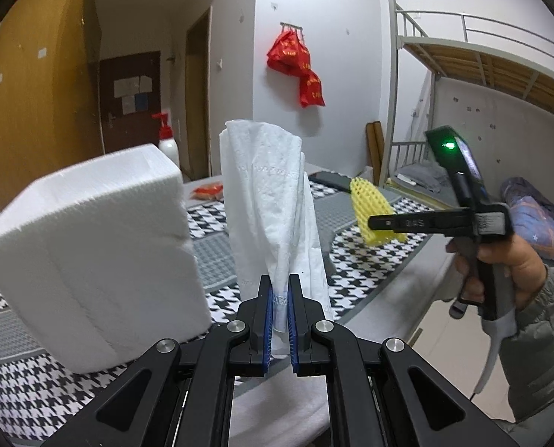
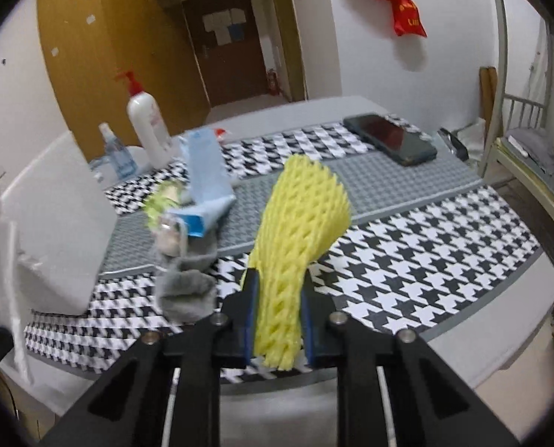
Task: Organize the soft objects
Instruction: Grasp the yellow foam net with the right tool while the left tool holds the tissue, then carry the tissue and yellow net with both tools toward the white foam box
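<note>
My left gripper is shut on a crumpled white tissue, which stands up between the blue pads above the table. A yellow foam net sleeve is squeezed at its lower end between the pads of my right gripper and is lifted off the houndstooth mat. The left wrist view shows the same net and the right gripper from the side, with a person's hand on the handle.
A big white foam block stands on the mat at the left. A grey fuzzy item, a blue packet, a pump bottle, a spray bottle and a phone lie further back. A bunk bed is at the right.
</note>
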Motion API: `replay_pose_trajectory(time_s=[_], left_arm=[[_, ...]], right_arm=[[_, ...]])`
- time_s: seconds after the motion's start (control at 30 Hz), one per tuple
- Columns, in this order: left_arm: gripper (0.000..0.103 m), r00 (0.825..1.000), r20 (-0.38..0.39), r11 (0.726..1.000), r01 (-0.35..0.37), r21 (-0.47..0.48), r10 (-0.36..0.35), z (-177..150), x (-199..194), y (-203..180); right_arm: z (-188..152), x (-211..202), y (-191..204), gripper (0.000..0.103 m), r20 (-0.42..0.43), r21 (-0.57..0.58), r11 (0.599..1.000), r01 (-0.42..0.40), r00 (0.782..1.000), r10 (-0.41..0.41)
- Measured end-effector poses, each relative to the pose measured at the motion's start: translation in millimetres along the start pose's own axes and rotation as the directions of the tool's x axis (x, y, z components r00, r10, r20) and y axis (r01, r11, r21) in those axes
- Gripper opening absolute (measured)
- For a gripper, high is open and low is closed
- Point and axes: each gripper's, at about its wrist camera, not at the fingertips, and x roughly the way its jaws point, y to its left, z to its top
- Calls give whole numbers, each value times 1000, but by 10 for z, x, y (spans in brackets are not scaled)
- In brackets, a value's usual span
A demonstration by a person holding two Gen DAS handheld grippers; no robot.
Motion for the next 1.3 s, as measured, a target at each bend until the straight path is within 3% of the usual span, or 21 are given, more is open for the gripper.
replay_pose_trajectory(time_s=[0.63, 1.0, 1.3], left_arm=[[8, 995, 101, 1000, -23, -16, 24, 308, -318, 197], [8, 981, 160, 993, -105, -51, 112, 371, -529, 371], [8, 966, 180, 981, -168, -95, 183, 384, -699, 600]], right_arm=[[85, -699, 546, 24, 169, -141, 987, -77, 981, 101], [235, -898, 891, 24, 239, -225, 962, -154, 949, 208], [329, -868, 1189, 24, 245, -287, 933, -218, 925, 292]])
